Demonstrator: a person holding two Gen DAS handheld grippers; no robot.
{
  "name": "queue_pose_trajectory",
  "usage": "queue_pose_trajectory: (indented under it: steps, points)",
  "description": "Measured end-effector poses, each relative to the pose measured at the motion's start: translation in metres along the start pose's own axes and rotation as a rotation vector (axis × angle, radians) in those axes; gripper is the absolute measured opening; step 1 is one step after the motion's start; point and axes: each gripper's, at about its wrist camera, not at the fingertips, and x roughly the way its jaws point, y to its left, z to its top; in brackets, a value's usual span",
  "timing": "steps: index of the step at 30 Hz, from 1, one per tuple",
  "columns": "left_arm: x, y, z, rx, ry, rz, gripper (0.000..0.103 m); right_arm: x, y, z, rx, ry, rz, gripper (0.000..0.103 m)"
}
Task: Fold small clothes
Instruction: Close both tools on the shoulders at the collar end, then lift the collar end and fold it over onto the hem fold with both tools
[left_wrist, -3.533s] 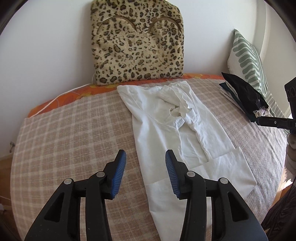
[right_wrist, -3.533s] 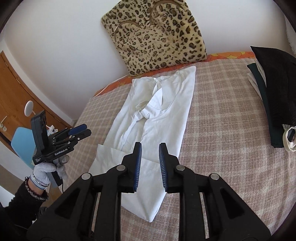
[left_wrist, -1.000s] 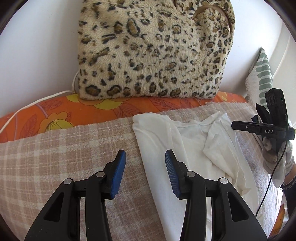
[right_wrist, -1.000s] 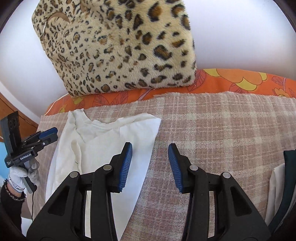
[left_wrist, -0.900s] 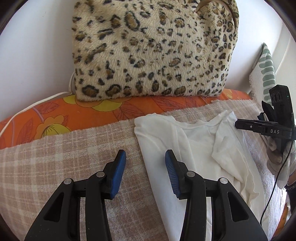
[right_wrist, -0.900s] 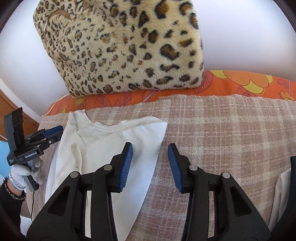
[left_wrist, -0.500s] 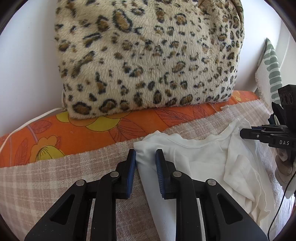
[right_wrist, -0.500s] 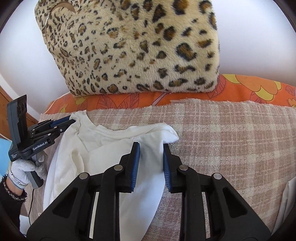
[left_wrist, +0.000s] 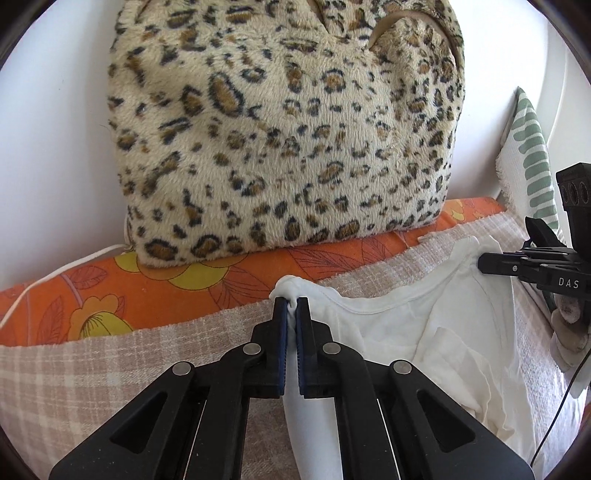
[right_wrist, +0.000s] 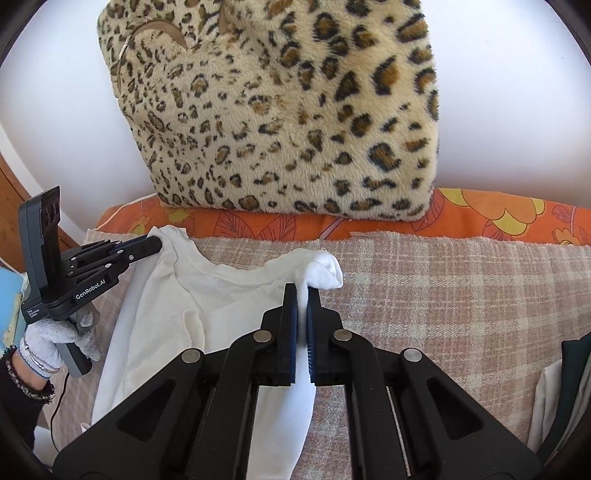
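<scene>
A white shirt (left_wrist: 399, 325) lies lengthwise on the plaid bed cover, neckline toward the wall. My left gripper (left_wrist: 291, 303) is shut on the shirt's left shoulder corner, which bunches up between the blue pads. My right gripper (right_wrist: 302, 290) is shut on the other shoulder corner of the shirt (right_wrist: 207, 306), which also puckers above the pads. Each gripper shows in the other's view: the right one (left_wrist: 480, 264) at the far right, the left one (right_wrist: 157, 243) at the far left, held by a gloved hand (right_wrist: 44, 343).
A leopard-print cushion (left_wrist: 288, 140) leans on the white wall just behind the shirt. An orange floral sheet (left_wrist: 110, 295) edges the plaid cover (right_wrist: 443, 295). A green-striped pillow (left_wrist: 532, 155) stands at the right. Dark folded clothes (right_wrist: 569, 398) lie at the right edge.
Both grippers moved from the shirt's hem end up to the shoulder corners, then closed from open onto the fabric, which now bunches between the pads.
</scene>
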Motion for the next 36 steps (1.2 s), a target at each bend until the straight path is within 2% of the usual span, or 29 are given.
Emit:
queue_pose_trajectory:
  steps: [5,12,16,28,36]
  points:
    - [-0.032,-0.009,0.006,-0.009,-0.047,-0.013,0.003,-0.031,0.015,0.003,-0.021,-0.028,0.007,0.005]
    - [-0.094,-0.032,0.004,0.036,-0.087,-0.005,0.002,-0.082,0.044,-0.002,-0.047,-0.071,0.028,0.005]
    - [-0.128,-0.045,-0.007,0.029,-0.102,-0.008,0.002,-0.111,0.061,-0.019,-0.064,-0.088,0.047,0.005]
    - [-0.208,-0.087,-0.083,0.051,-0.117,0.008,0.002,-0.170,0.101,-0.105,-0.123,-0.092,0.069,0.005]
    - [-0.229,-0.099,-0.165,0.042,-0.076,0.000,0.002,-0.178,0.121,-0.184,-0.211,-0.063,0.049,0.005]
